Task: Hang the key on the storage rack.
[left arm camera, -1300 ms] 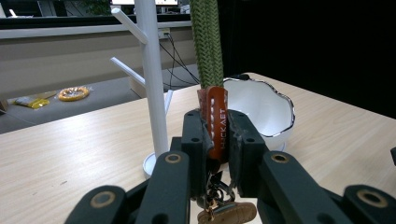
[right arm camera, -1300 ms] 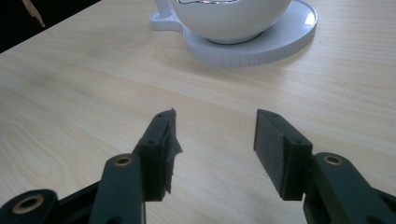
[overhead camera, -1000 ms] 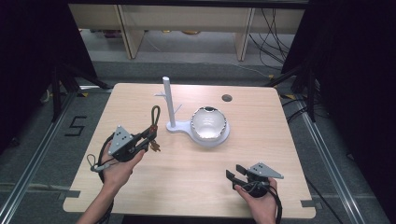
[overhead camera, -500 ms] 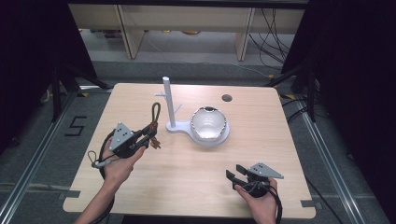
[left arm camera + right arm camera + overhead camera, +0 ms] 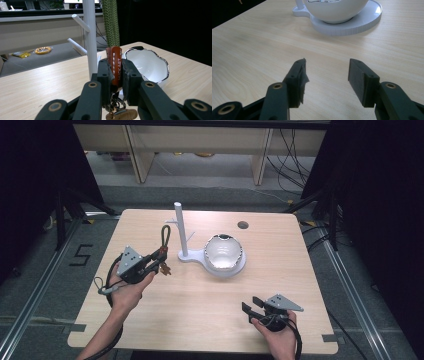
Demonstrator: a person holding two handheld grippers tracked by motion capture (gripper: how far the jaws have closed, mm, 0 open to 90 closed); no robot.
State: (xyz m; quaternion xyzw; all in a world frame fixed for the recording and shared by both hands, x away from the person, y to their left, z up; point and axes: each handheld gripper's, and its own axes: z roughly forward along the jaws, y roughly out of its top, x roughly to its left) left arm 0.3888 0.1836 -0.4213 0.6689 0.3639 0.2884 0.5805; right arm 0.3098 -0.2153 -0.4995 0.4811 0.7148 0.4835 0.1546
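Keychain (image 5: 115, 65): orange-brown leather tab with a green braided cord loop (image 5: 164, 236) rising above it, metal bits dangling below. The left tongs (image 5: 159, 256) are pinching the leather tab, holding it above the bench (image 5: 200, 300), just left of the white peg stand (image 5: 179, 231). The stand's flat base is carrying a white bowl (image 5: 224, 252) with a wavy rim, right of the post. The right tongs (image 5: 327, 75) are resting low near the bench's front right, jaws spread, nothing between them, pointing toward the bowl. A dark round hole (image 5: 243, 225) is sitting near the far edge.
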